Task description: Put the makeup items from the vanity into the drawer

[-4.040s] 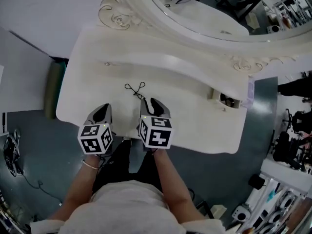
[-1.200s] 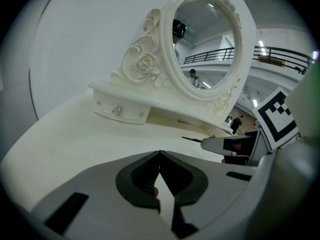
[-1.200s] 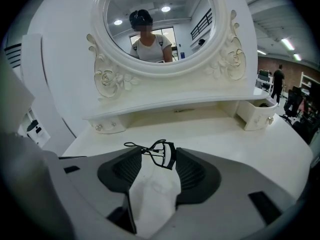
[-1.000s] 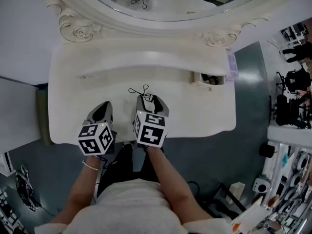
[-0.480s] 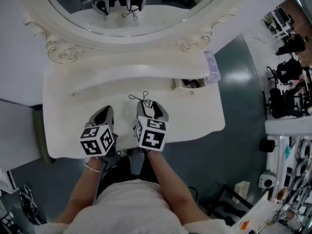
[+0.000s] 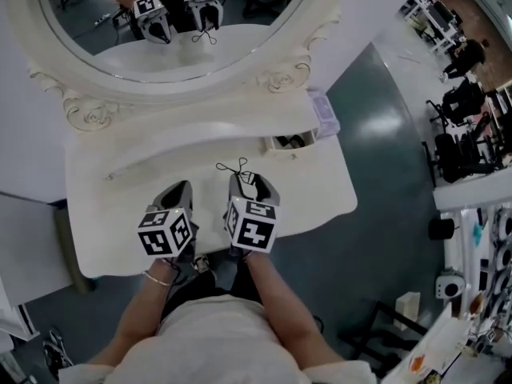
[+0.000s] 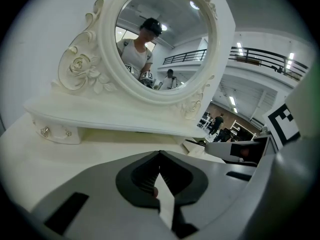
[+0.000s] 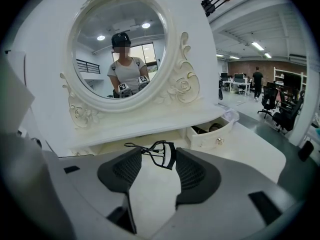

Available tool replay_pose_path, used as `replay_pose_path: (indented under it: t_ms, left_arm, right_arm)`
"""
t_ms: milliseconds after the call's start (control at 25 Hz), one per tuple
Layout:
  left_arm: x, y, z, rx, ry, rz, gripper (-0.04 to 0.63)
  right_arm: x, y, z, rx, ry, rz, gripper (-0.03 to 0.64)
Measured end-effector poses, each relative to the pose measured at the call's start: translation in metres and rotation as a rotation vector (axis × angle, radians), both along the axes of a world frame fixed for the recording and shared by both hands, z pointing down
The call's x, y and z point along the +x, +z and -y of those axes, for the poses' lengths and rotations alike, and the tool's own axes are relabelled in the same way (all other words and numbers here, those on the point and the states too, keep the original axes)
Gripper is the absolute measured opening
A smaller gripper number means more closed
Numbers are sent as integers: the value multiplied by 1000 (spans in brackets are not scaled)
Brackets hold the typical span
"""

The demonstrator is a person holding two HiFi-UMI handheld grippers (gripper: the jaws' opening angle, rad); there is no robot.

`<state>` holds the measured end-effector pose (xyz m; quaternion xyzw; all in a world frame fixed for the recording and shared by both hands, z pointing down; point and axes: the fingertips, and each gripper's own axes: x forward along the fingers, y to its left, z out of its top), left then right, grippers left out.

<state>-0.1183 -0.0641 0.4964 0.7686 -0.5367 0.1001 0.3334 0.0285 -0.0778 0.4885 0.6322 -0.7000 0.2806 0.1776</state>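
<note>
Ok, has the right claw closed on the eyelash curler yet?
No, the right claw has its jaws standing apart, and the eyelash curler lies on the vanity between their tips.

black eyelash curler [image 8: 171,156], cream vanity [image 6: 320,184], teal-grey floor [image 6: 388,138]

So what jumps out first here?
The big ornate white mirror fills the back of the vanity. A black eyelash curler lies on the vanity just ahead of the open right gripper, and a small drawer stands open at the right.
</note>
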Motion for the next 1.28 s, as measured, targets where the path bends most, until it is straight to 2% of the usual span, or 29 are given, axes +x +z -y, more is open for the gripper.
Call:
replay_pose_path:
  t_ms: [680,1280]
  left_arm:
    - [86,-19,21,36,103,10,3]
    - [124,-10,44,9,119,75,3]
  right_arm:
    - [89,-13,4,22,104,16,221]
    - [134,0,36,-8,105,54,222]
